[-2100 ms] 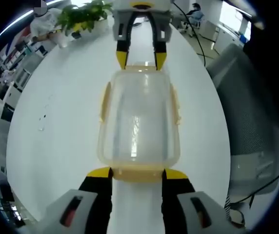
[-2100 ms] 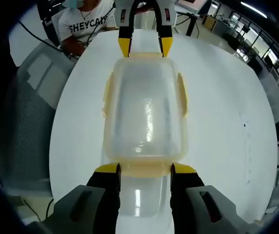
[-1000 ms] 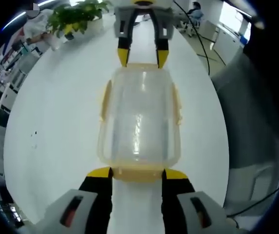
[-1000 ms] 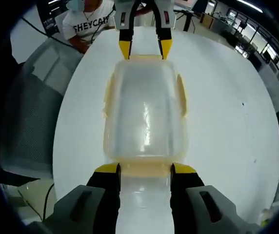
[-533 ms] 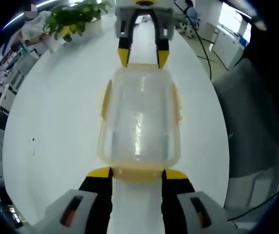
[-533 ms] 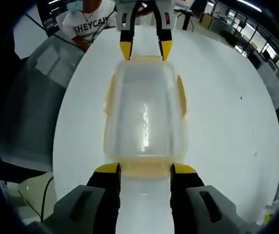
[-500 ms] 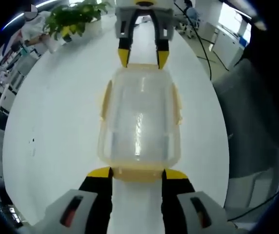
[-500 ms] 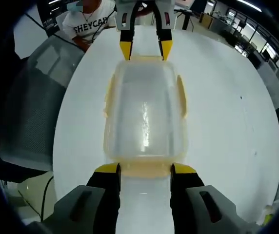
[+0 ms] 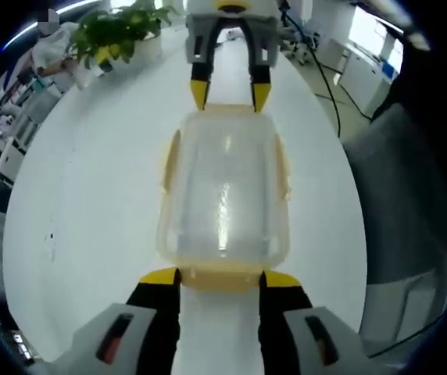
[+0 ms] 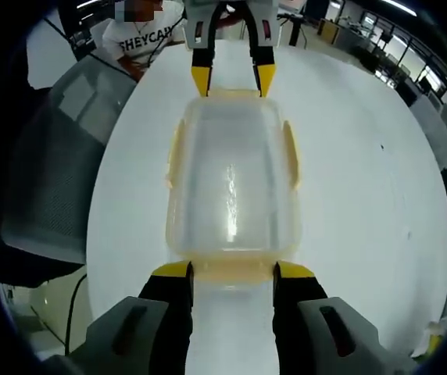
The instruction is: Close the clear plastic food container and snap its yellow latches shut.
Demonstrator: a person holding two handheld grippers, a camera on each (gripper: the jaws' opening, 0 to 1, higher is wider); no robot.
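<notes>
Backgrnd drifted slightly in both views since earlier frames; container and both grippers keep same relative places, so rig moved as one, nothing re-gripped. Item: clear plastic food container (image 9: pixel 223 191), lid on, lying on white table (image 9: pixel 91 180), long axis running straight from one gripper to the other. Left gripper (image 9: pixel 219 278): jaws spread, tips at near short end, bracketing yellow end latch (image 9: pixel 222 276). Right gripper (image 10: pixel 232 271): same pose at opposite short end, jaws spread abt its end latch (image 10: pixel 233 270); contact vs. just beside, can't tell. Side latches (image 9: pixel 168 162) appear flared outward, prob. unsnapped. Both grippers equally near, facing each other, level w/ table. Potted plant (image 9: pixel 122 30) far edge.
</notes>
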